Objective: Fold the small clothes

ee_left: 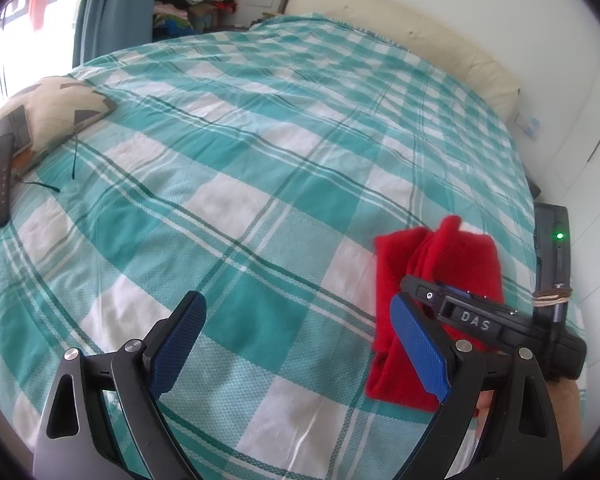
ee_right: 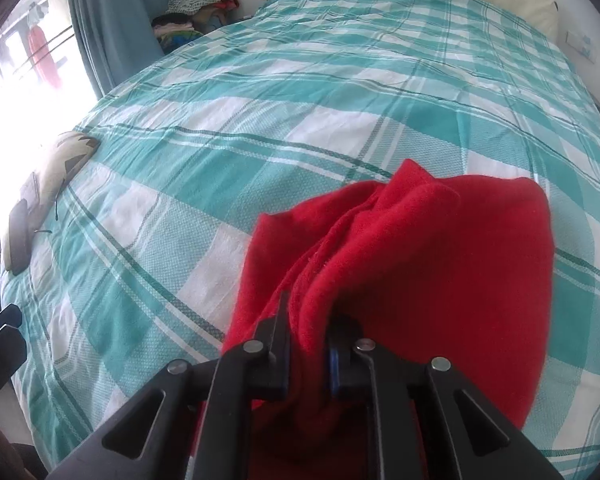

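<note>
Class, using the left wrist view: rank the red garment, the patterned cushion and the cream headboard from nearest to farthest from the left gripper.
1. Red fleece garment: on the checked bedspread, just right of the left gripper.
2. Patterned beige cushion: far left edge of the bed.
3. Cream padded headboard: top right, at the far end of the bed.

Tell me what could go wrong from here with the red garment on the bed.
1. The right hand-held gripper pinches a bunched ridge of the red garment, probably several layers; lifting may drag the fold apart.
2. The left hand-held gripper hangs open over bare checked bedspread, holding nothing, so the far side of the garment is unpinned and could slide.
3. The garment lies near the bed's right edge in the left wrist view; a pull that way could take it off.
</note>
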### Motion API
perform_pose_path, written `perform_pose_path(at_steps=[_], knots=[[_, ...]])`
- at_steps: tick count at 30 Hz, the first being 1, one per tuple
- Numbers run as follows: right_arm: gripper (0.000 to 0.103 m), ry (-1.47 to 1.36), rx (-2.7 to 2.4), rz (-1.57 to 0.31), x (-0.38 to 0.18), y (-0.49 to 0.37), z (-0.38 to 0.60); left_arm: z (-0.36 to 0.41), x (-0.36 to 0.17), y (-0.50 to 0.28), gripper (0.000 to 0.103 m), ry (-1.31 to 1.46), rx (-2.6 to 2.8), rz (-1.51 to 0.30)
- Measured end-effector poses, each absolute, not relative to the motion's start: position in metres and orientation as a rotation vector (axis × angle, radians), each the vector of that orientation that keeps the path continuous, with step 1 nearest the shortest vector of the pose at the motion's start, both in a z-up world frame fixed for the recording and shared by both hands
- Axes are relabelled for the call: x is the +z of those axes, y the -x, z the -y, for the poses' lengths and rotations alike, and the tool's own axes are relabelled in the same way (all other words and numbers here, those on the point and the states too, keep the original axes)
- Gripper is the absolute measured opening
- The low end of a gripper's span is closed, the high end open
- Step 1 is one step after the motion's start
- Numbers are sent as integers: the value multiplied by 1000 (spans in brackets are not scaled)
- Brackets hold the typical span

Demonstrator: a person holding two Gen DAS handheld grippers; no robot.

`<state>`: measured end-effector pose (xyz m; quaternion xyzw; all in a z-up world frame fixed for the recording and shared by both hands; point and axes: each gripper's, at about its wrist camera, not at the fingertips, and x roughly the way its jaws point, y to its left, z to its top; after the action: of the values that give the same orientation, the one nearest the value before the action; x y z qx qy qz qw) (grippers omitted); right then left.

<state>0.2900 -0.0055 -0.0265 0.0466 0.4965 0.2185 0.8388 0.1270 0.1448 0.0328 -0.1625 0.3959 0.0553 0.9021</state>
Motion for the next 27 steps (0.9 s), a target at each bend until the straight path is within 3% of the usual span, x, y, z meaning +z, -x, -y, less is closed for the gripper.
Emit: perform_pose_path(at_steps=[1,5,10,15,18,22,27], knots=[[51,-187,540,-1064,-23,-290,11,-147,33,-127,94,344,111,-819],[53,-313,688,-1012,10,-276,34,-154,34,-124,94,377,95,-823],[53,-37,471,-908,27,-257,57,-156,34,-121,94,393,85,-826],[38,83,539,-907,-7,-239,28,-148,32,-122,94,364,89,-826],[21,144,647,-968,-34,-219,-4,-143,30,-122,94,339,95,-831],[20,267,721,-979,-43,-188,-23,-145,28,-122,94,330,92,-840],[20,73,659,-912,6,-179,49,-149,30,-121,94,344,91,-831]])
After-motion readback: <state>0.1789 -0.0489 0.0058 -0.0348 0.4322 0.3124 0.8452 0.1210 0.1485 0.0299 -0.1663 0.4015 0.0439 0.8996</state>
